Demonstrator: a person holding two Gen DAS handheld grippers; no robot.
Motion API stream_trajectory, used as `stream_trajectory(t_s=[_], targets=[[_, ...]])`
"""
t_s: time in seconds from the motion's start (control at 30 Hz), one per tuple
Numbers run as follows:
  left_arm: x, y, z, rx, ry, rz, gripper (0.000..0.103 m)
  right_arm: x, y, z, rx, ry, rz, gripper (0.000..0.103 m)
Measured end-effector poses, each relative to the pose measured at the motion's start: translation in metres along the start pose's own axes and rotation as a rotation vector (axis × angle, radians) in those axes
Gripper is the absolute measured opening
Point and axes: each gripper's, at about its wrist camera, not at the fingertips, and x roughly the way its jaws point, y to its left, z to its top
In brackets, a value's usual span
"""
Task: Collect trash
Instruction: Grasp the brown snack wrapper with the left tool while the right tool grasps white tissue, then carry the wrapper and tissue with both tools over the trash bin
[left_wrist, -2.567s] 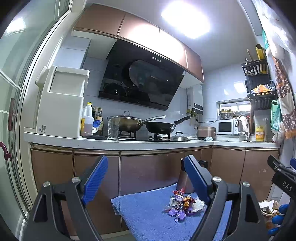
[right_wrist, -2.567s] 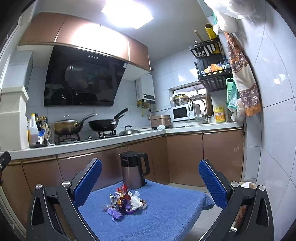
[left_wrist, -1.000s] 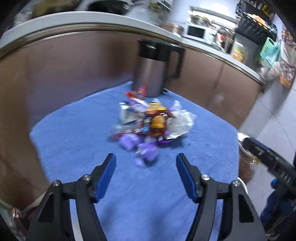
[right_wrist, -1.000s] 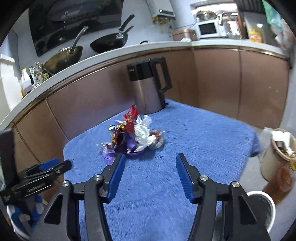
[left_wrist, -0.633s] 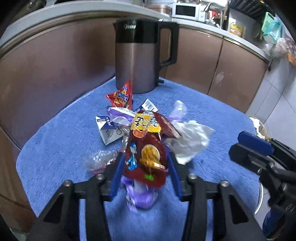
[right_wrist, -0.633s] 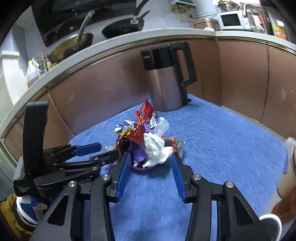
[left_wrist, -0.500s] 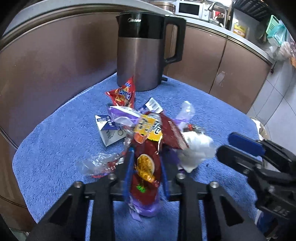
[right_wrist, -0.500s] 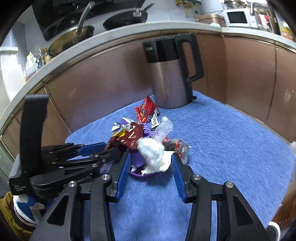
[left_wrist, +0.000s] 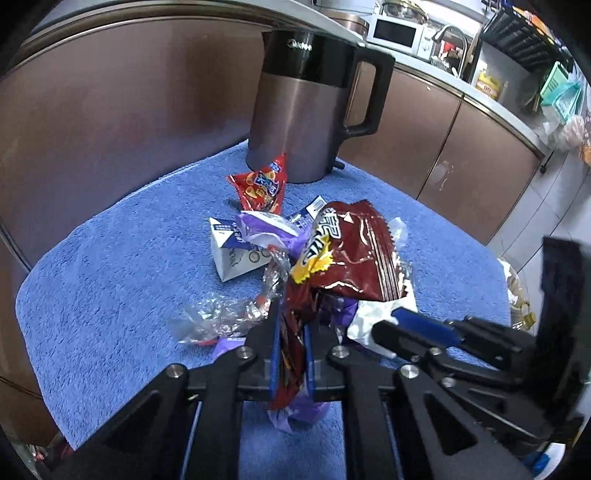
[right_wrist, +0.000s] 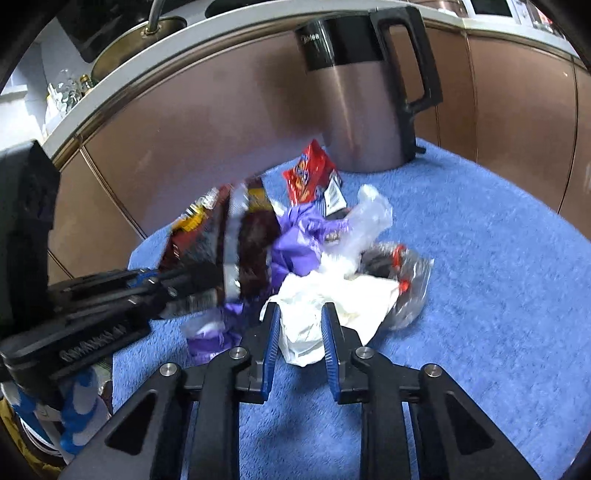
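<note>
A pile of trash lies on a blue towel (left_wrist: 110, 280). My left gripper (left_wrist: 291, 354) is shut on a dark red snack bag (left_wrist: 351, 251), lifted a little above the pile; it also shows in the right wrist view (right_wrist: 236, 251). My right gripper (right_wrist: 299, 332) is shut on crumpled white paper (right_wrist: 332, 302); it shows at the right of the left wrist view (left_wrist: 421, 326). Around them lie a bright red snack bag (left_wrist: 262, 188), purple wrappers (right_wrist: 303, 240), a small white carton (left_wrist: 232, 254) and clear plastic (left_wrist: 218, 317).
A steel electric kettle (left_wrist: 303, 110) with a black handle stands on the towel just behind the pile. Brown cabinet fronts (left_wrist: 110, 110) rise behind it. A bin with trash (left_wrist: 517, 295) sits on the floor to the right of the towel.
Both grippers came down onto the pile and closed. The left took hold of the dark red snack bag, the right took hold of the white paper.
</note>
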Motion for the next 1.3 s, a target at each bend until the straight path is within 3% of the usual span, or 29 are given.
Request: stream_trajectory(t_s=[0.3,0.4,0.57,0.77,1.03,1.2,1.3], targets=[[-0.039,0.007,-0.010,-0.017,-0.049,0.015,0.010,0.021,0.001,-0.005,0.001,0.032,-0.035,0.026],[-0.053,0.009,-0.016,-0.026,-0.058,0.020,0.010,0.022,-0.002,-0.002,0.011,0.027,-0.034,0.009],[-0.081,0.009,-0.025,-0.030,-0.079,0.022,0.009,-0.001,-0.002,-0.006,0.041,-0.010,0.008,0.005],[-0.120,0.000,-0.033,-0.027,-0.132,0.012,0.009,-0.058,0.015,-0.010,0.022,-0.113,0.036,0.005],[-0.176,-0.035,-0.045,0.026,-0.220,-0.059,0.009,-0.177,0.026,-0.042,0.052,-0.292,0.046,0.005],[-0.198,-0.079,-0.048,0.100,-0.250,-0.131,0.009,-0.257,0.017,-0.071,0.078,-0.410,-0.041,0.005],[-0.205,-0.113,-0.049,0.158,-0.254,-0.184,0.009,-0.305,0.005,-0.093,0.098,-0.480,-0.161,0.005]])
